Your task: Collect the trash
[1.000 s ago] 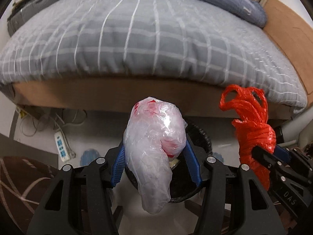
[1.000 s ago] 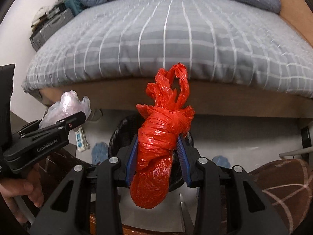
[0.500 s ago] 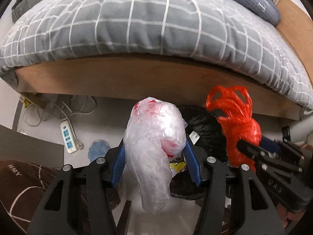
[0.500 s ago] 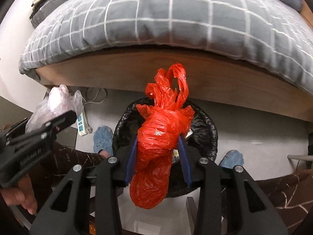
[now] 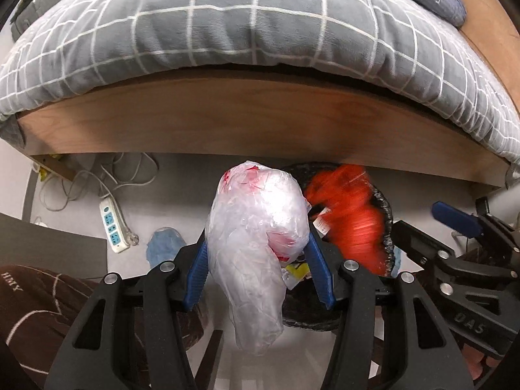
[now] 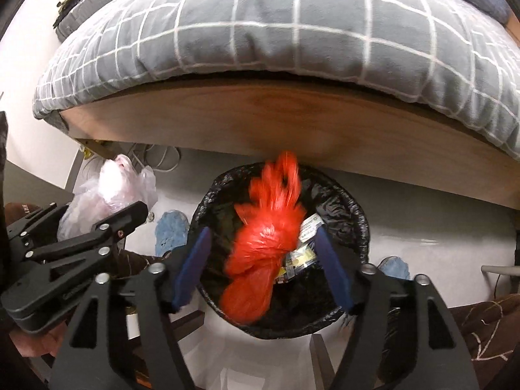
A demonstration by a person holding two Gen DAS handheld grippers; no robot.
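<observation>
Red bag (image 6: 263, 247): blurred, loose between my right gripper (image 6: 261, 266)'s blue pads, touching neither. It hangs over the mouth of the black-lined bin (image 6: 354, 214) and looks to be dropping in. The right jaws have just been opening and now stand wide, gripping nothing. I judge this half of the job as good as done, though the bag has not settled.

Clear bag (image 5: 256, 247), with red-and-white scraps inside: pinched at its middle between the pads of my left gripper (image 5: 258, 269), which are part closed and press it on both sides. Its top bulges above the pads; its tail hangs below. It sits to the left of the bin's opening, partly over the near rim. Judged still to do: bring it fully over the bin and let go.

Bin stands on the pale floor, just in front of the wooden bed frame (image 6: 292, 120), under the grey checked duvet (image 6: 292, 26).

Views compared:
- Right wrist view shows the whole bin mouth, with packaging (image 6: 302, 250) already inside, and my left gripper from the side with the clear bag poking out.
- Left wrist view has the bin mostly hidden behind the clear bag, but shows the power strip (image 5: 113, 224) and tangled cable (image 5: 97, 178) on the floor at left, and my right gripper at the right edge with one blue pad free of the red bag.
- Blue slipper (image 6: 172, 227) on the floor, left of the bin, appears in both.
</observation>
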